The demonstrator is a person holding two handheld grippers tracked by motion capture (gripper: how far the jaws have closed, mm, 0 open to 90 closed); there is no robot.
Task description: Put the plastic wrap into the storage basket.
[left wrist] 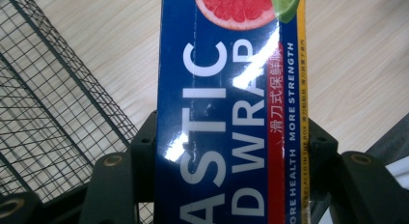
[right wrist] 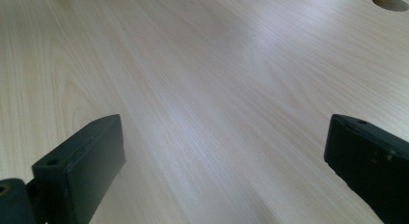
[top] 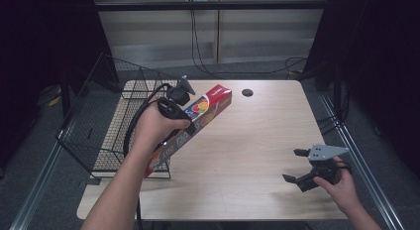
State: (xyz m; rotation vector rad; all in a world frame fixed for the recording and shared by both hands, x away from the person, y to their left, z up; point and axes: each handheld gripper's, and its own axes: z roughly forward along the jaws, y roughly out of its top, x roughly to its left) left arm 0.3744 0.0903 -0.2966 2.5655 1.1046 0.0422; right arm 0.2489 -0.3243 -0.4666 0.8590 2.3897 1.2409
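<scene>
We are clamping the wrap box (left wrist: 231, 113) between the left gripper (top: 174, 107)'s jaws, above the basket (top: 106, 116) edge; its long overhang could twist loose. Our right gripper (top: 308, 166) is gaping empty.

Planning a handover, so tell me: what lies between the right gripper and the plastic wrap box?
Nothing: in the high view, bare table separates the right gripper from the plastic wrap box.
</scene>
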